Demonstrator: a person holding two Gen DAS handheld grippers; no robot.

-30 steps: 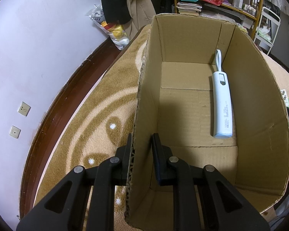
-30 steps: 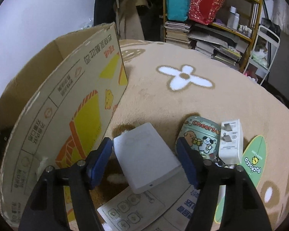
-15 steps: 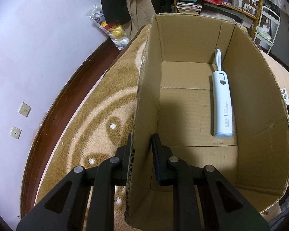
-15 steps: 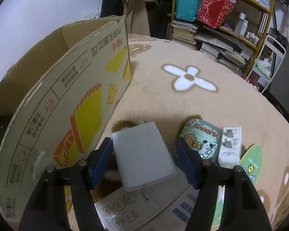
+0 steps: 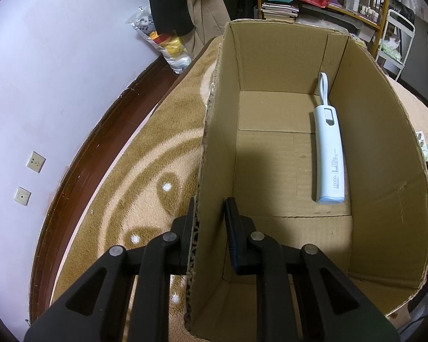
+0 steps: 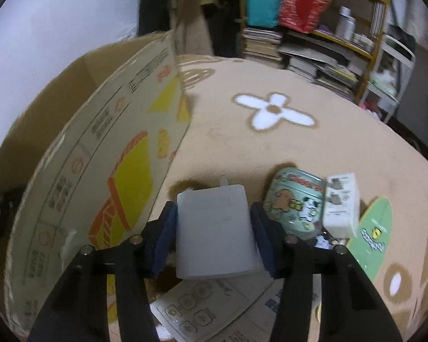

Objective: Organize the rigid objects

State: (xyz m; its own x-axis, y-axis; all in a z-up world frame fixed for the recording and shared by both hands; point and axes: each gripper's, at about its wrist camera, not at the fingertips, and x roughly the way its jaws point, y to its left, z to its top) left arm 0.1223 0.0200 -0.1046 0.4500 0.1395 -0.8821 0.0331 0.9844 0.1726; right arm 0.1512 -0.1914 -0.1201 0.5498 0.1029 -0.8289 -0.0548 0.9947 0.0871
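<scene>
The white charger (image 6: 215,230), low in the middle of the frame, is sitting between the right tool's (image 6: 212,235) closing jaws, pads just meeting its sides. Squeezing evenly should be preventing a twist. The left tool (image 5: 209,222) is pinching the cardboard box (image 5: 385,171) wall, steadying it.

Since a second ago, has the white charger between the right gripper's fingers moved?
Yes. The white charger now sits squarely between the closing right gripper pads, clear of the printed sheet it overlapped, apparently lifted.

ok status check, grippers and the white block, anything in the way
Left gripper shut on cardboard box wall. Right gripper closing around white block. Power bank already in box. Nothing in the way.
</scene>
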